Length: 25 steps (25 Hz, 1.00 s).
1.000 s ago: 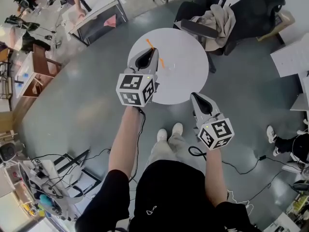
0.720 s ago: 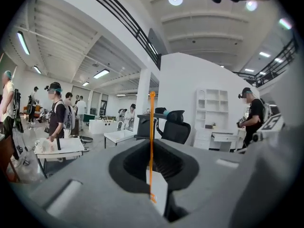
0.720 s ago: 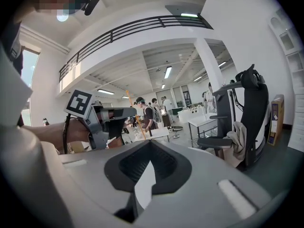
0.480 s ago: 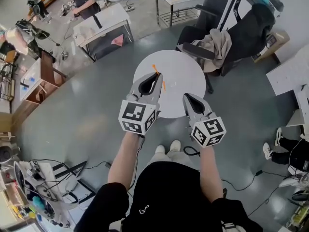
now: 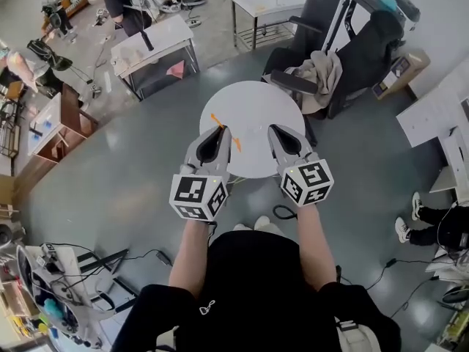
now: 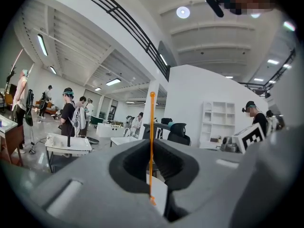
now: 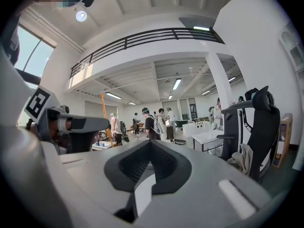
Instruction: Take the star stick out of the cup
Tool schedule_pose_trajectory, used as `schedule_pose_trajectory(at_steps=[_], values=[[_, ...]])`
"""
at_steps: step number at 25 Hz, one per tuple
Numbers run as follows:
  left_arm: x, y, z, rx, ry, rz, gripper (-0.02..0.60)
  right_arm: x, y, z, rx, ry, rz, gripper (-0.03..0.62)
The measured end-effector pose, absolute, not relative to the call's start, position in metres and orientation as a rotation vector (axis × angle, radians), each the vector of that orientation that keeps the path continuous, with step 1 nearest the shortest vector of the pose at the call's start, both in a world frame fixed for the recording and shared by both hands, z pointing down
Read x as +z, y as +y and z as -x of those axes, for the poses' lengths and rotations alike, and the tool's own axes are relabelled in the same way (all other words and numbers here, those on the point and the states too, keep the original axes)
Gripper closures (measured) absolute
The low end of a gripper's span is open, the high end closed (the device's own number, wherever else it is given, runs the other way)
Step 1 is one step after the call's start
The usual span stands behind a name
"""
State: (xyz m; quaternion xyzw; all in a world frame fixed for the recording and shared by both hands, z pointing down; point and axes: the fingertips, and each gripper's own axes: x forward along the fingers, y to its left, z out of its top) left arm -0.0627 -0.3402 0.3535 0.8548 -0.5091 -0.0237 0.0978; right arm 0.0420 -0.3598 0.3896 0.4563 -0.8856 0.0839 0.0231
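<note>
**Stick clamped in left jaws, cup not located**

Left gripper is clenched on the star stick. The shaft is pinched at the tips and stands upright, running out above and below the jaws. My read is that this is a straight lift-out hold, with the tight pinch stopping the thin shaft from swinging.

Right gripper has its jaws together with nothing between them. It sits beside the left and looks idle. From its view the stick shows off to the left of its jaws.

Both grippers hang over the near edge of the round white table.

- **Cup:** I can't make it out below or ahead of either jaw pair.
- **Star shape:** too small to resolve; only a small lump shows at each end of the stick.
</note>
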Motion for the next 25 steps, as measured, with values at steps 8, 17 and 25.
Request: schedule_pose_trajectory(at_steps=[8,17,25], values=[[0.36,-0.321,0.068,-0.131,-1.556,-2.499,0.561,0.393,-0.342,-0.054,0.227,-2.689,-1.469,0.589],[0.361,-0.317,0.054,-0.119,-1.529,-2.512,0.561,0.394,-0.331,-0.052,0.238,-2.696,-1.442,0.589],[0.366,-0.316,0.049,-0.148,-1.5,-2.48,0.561,0.401,-0.326,-0.06,0.26,-2.684,-1.455,0.589]])
